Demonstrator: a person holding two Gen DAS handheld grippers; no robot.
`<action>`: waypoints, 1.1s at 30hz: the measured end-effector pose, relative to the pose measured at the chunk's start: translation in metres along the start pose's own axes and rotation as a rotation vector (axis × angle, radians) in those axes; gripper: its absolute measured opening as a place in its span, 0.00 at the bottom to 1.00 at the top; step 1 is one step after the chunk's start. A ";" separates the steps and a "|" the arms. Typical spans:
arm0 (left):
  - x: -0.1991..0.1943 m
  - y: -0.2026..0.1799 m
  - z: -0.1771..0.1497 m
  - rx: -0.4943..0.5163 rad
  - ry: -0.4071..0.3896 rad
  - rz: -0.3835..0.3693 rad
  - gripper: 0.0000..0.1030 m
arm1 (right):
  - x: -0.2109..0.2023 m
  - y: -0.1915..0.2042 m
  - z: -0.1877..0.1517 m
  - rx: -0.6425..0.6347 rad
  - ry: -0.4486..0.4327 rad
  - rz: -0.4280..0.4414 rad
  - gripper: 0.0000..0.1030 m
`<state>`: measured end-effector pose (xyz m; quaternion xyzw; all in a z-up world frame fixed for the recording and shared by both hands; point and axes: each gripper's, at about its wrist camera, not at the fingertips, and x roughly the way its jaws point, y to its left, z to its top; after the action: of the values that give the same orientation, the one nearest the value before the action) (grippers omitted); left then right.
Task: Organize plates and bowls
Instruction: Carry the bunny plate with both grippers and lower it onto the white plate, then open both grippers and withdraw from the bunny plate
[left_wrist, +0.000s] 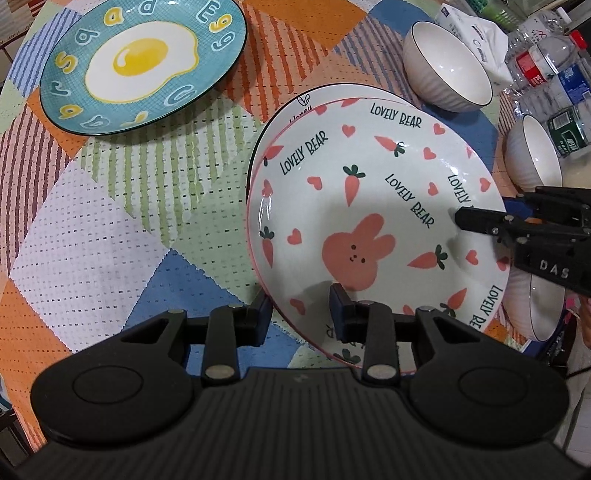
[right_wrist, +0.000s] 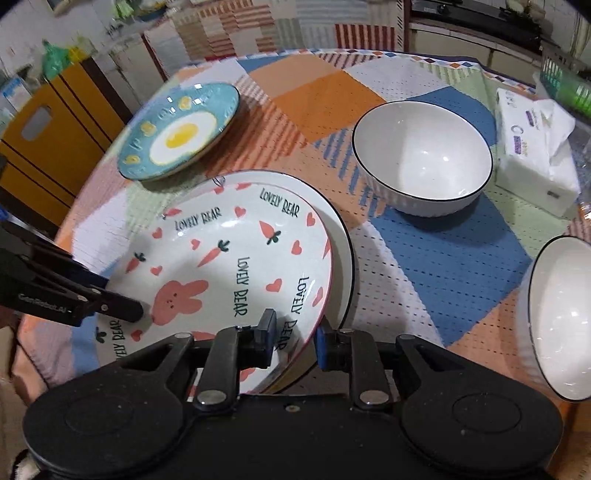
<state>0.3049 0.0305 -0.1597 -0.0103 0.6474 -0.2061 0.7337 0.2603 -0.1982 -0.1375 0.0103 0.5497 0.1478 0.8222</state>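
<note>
A white "Lovely Bear" plate (left_wrist: 369, 206) with a pink rabbit and carrots rests on a second white plate with a dark rim (left_wrist: 295, 107). My left gripper (left_wrist: 301, 308) has one finger on each side of the bear plate's near rim. My right gripper (right_wrist: 293, 336) straddles the opposite rim of the same plate (right_wrist: 229, 266) and also shows in the left wrist view (left_wrist: 480, 221). Whether either clamps the rim is unclear. A blue fried-egg plate (left_wrist: 144, 62) lies apart, also in the right wrist view (right_wrist: 181, 133). White bowls (right_wrist: 421, 162) (right_wrist: 561, 317) stand to the right.
A checked cloth (left_wrist: 110, 221) covers the round table. A tissue pack (right_wrist: 532, 147) and several plastic bottles (left_wrist: 546, 62) crowd the far right edge. A third white bowl (left_wrist: 535, 310) sits by the right gripper. A yellow cabinet (right_wrist: 48, 136) stands beyond the table's left edge.
</note>
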 end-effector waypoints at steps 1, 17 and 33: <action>0.001 -0.001 0.000 0.003 0.001 0.005 0.31 | 0.001 0.005 0.000 -0.011 0.008 -0.031 0.29; -0.002 -0.009 -0.002 0.015 -0.020 0.033 0.29 | 0.020 0.052 -0.011 -0.250 -0.006 -0.381 0.33; -0.102 0.029 -0.010 -0.009 -0.285 0.147 0.32 | -0.066 0.055 0.016 -0.121 -0.289 -0.088 0.39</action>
<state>0.2957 0.0917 -0.0734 0.0047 0.5366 -0.1456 0.8312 0.2392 -0.1604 -0.0623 -0.0419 0.4156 0.1413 0.8975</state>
